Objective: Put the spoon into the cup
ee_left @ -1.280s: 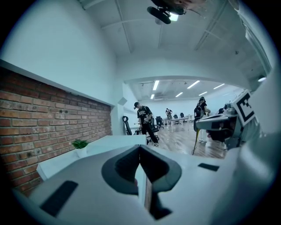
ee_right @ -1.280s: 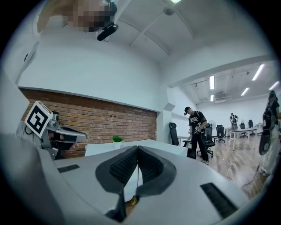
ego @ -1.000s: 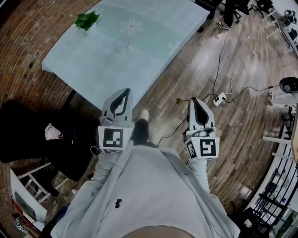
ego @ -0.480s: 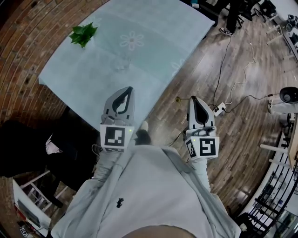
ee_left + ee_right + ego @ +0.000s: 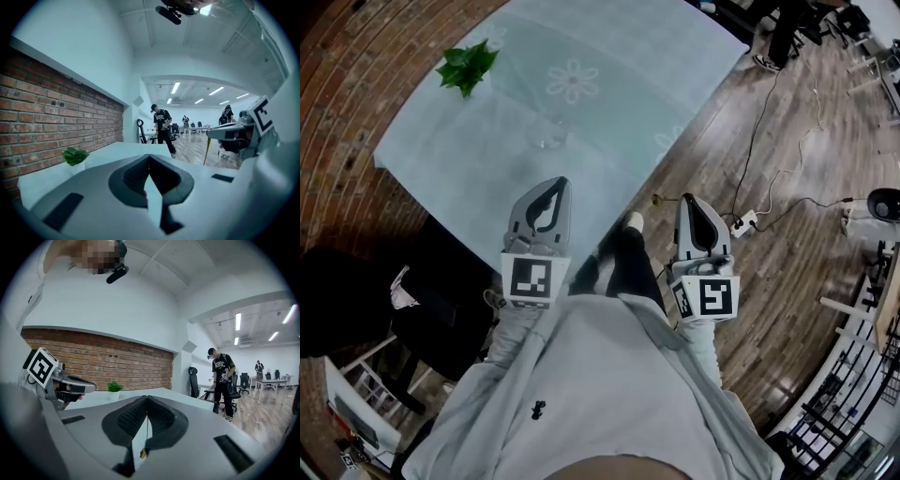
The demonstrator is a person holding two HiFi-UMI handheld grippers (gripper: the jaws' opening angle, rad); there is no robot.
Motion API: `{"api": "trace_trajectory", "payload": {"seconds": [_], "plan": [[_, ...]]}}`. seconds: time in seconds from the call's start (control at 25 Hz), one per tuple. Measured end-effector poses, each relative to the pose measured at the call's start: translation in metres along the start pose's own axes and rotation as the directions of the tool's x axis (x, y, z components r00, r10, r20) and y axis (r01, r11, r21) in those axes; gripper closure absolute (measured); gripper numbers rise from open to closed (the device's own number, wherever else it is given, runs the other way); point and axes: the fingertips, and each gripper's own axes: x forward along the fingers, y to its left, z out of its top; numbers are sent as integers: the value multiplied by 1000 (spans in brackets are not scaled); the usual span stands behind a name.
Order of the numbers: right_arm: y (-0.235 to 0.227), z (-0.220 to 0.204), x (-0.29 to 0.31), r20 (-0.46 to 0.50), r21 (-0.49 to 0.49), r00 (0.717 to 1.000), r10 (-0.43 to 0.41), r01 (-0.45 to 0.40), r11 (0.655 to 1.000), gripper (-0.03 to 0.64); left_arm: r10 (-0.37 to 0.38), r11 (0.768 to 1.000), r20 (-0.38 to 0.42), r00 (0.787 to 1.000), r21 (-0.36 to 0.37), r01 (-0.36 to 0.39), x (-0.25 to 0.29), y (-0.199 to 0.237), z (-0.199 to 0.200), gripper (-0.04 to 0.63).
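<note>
**Both grippers shut and empty at the table's near edge**

A wood floor (image 5: pixel 787 281) fills the right half of the head view, and a brick wall (image 5: pixel 356 84) runs along the left. Between them stands a long table (image 5: pixel 619 103) under a pale cloth printed with flowers. The person's grey top (image 5: pixel 600 394) takes up the bottom of the view, with one sleeve leading out to each gripper. A black chair (image 5: pixel 347 291) stands at lower left, beside the table's near corner.

The left gripper (image 5: pixel 556 183) hangs over the near edge of the table and points along it. Its own view shows the two jaws pressed together at the tips, with nothing between them — only pale cloth shows through the gap below the tips. The right gripper (image 5: pixel 688 199) is off the table's side, above the floor boards, and its jaws are likewise closed tip to tip on nothing.

In both gripper views another person (image 5: pixel 163 127) in dark clothes stands well beyond the far end of the table.

A small potted plant (image 5: pixel 467 66) sits near the far left corner of the table, close to the wall. The cup (image 5: pixel 550 141) — clear glass and faint against the cloth — stands on the table ahead of the left gripper's tips and apart from them. A white power strip (image 5: pixel 741 223) with its cables lies on the floor to the right. The spoon is too small to make out in any view.
</note>
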Motion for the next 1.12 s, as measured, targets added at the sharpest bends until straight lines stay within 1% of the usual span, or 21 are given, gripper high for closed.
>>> {"api": "trace_trajectory", "payload": {"seconds": [0.12, 0.24, 0.36, 0.48, 0.6, 0.68, 0.8, 0.96, 1.12], "plan": [[-2, -4, 23, -4, 6, 999, 38, -38, 999, 600, 32, 999, -18, 999, 0, -32, 9, 10, -4, 577], [-5, -3, 54, -10, 4, 993, 114, -114, 994, 600, 101, 995, -37, 994, -12, -101, 17, 23, -5, 577], [-1, 2, 91, -13, -6, 976, 218, -218, 976, 600, 195, 979, -64, 979, -40, -198, 19, 39, -10, 577], [5, 5, 132, -11, -9, 950, 312, -312, 950, 600, 288, 954, -98, 953, -58, -294, 23, 59, -15, 577], [14, 7, 172, -14, -20, 911, 412, -412, 911, 600, 389, 913, -125, 913, -83, -400, 26, 81, -16, 577], [23, 14, 199, -7, -38, 874, 485, -485, 874, 600, 456, 880, -132, 880, -80, -468, 28, 95, -14, 577], [32, 26, 230, 14, -63, 815, 580, -578, 814, 600, 549, 823, -137, 824, -81, -562, 30, 110, -9, 577], [39, 38, 261, 32, -74, 748, 663, -660, 748, 600, 634, 757, -143, 760, -85, -648, 36, 122, -1, 577], [46, 48, 280, 44, -84, 673, 739, -734, 674, 600, 709, 684, -157, 688, -88, -724, 35, 123, 4, 577]]}}
